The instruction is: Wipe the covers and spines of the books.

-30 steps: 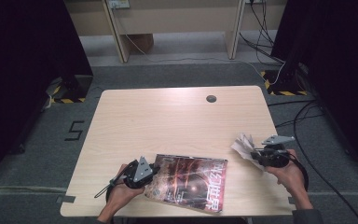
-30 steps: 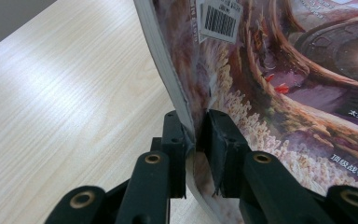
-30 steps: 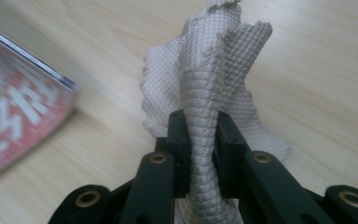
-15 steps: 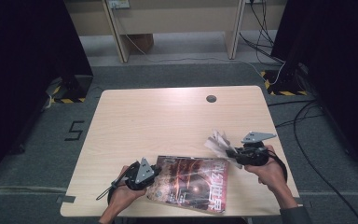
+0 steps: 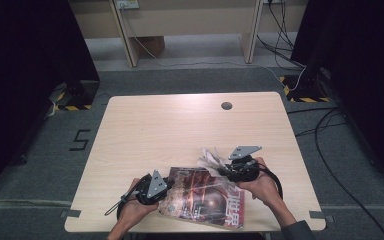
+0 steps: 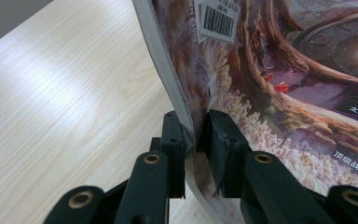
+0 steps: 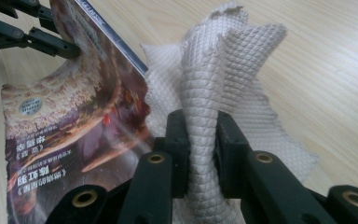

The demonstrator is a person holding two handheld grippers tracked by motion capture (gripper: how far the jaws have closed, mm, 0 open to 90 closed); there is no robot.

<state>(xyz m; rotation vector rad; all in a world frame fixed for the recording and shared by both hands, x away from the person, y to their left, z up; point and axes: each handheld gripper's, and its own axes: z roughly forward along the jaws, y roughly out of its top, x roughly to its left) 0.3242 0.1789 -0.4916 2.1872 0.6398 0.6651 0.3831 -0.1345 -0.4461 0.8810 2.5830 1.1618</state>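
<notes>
High view: magazine (image 5: pixel 205 197) lies at the near edge of the desk (image 5: pixel 180 125), between both hands. Left gripper (image 5: pixel 152 187) at its left edge; its fingers (image 6: pixel 221 140) pinch the cover, lifting that edge off the wood. Right gripper (image 5: pixel 232 170) sits at the magazine's far right corner, fingers (image 7: pixel 177 140) pressed on a bunched white paper towel (image 5: pixel 211 157), which touches the magazine. Small dark round hole (image 5: pixel 226 105) near the far edge, well apart. Cables on the floor to the right.
</notes>
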